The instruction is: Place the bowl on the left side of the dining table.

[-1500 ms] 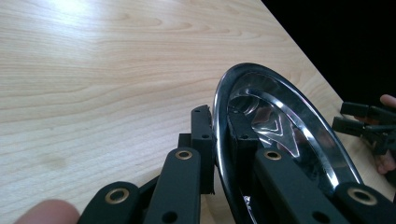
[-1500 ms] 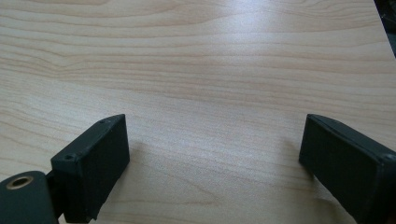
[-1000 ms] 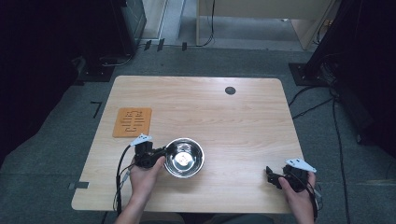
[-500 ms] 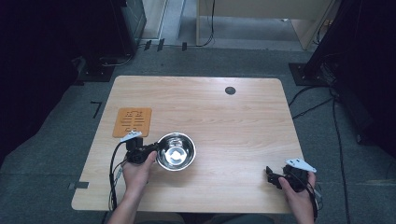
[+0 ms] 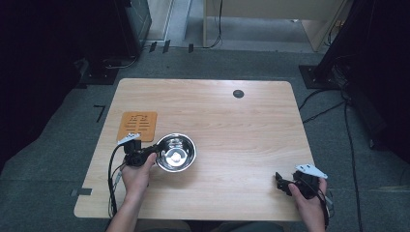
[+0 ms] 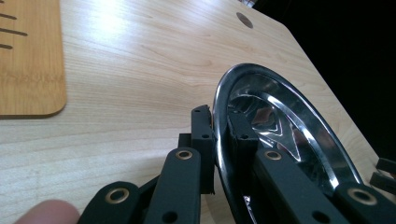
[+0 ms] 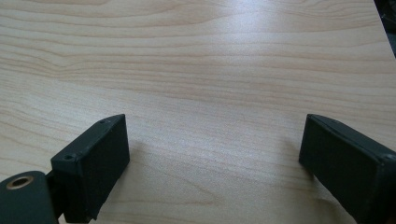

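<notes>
A shiny steel bowl (image 5: pixel 176 152) sits at the front left of the wooden table (image 5: pixel 232 121), just right of an orange-brown mat (image 5: pixel 139 123). My left gripper (image 5: pixel 153 151) is shut on the bowl's left rim. In the left gripper view the two jaws pinch the thin rim (image 6: pixel 219 135), one outside and one inside the bowl (image 6: pixel 285 121). My right gripper (image 5: pixel 279 182) rests open near the table's front right corner, held by a hand. Its jaws stand wide apart over bare wood in the right gripper view, where the gripper (image 7: pixel 212 149) holds nothing.
A small dark round hole (image 5: pixel 238 94) marks the table's far right area. Cables (image 5: pixel 114 183) trail from the left gripper over the front edge. Dark furniture and floor cables surround the table.
The left gripper has carried the bowl to the left and slightly away from the person, closer to the mat. The right gripper has stayed put.
</notes>
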